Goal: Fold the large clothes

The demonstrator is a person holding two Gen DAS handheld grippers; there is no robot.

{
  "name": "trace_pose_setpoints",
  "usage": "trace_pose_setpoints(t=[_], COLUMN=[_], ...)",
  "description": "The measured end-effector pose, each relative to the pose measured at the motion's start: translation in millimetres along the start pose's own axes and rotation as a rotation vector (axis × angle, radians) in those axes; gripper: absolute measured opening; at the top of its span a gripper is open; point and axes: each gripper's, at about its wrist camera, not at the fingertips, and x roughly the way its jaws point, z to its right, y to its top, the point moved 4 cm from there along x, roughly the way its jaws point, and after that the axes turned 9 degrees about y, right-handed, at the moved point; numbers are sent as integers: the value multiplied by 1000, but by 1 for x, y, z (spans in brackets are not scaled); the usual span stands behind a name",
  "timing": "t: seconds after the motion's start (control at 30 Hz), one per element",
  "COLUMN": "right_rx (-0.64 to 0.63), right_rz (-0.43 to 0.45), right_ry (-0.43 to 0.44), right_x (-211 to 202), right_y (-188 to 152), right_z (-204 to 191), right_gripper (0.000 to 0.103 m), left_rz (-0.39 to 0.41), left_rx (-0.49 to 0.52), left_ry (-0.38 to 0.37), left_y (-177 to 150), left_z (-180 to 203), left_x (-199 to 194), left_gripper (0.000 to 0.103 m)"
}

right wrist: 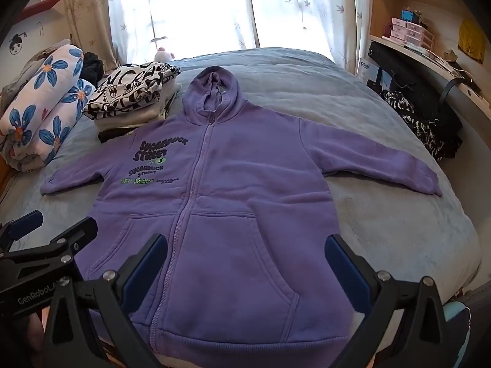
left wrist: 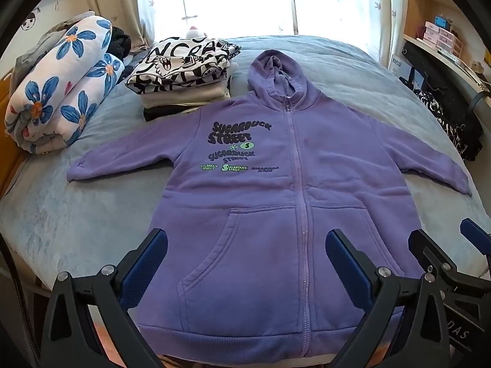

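Hoodie: purple zip hoodie point(left wrist: 276, 202) lies flat, front up, zipped, on the middle of the bed point(left wrist: 76, 214); hem at the near edge, hood toward the far edge by the window, both sleeves spread out sideways.
Left gripper point(left wrist: 247, 263): jaws wide apart, holding nothing, above the hem.
Right gripper point(right wrist: 245, 266): jaws wide apart, holding nothing, above the hem's right half.
Folded stack point(left wrist: 184, 73): toward the bed's far left corner, just beside the hoodie's left shoulder.
Floral quilt point(left wrist: 61, 86): rolled, along the bed's left edge.
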Motion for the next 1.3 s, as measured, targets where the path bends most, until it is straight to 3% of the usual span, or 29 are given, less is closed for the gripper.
trace_pose_setpoints(t=[1.3], right_rx=[9], right_rz=[-35], right_ry=[-9], right_x=[16], right_y=[-12], right_z=[1], right_gripper=[103], left_rz=[-14], left_rx=[10], left_ry=[3], left_y=[-17], left_z=[-9], left_x=[-4], left_gripper=[102])
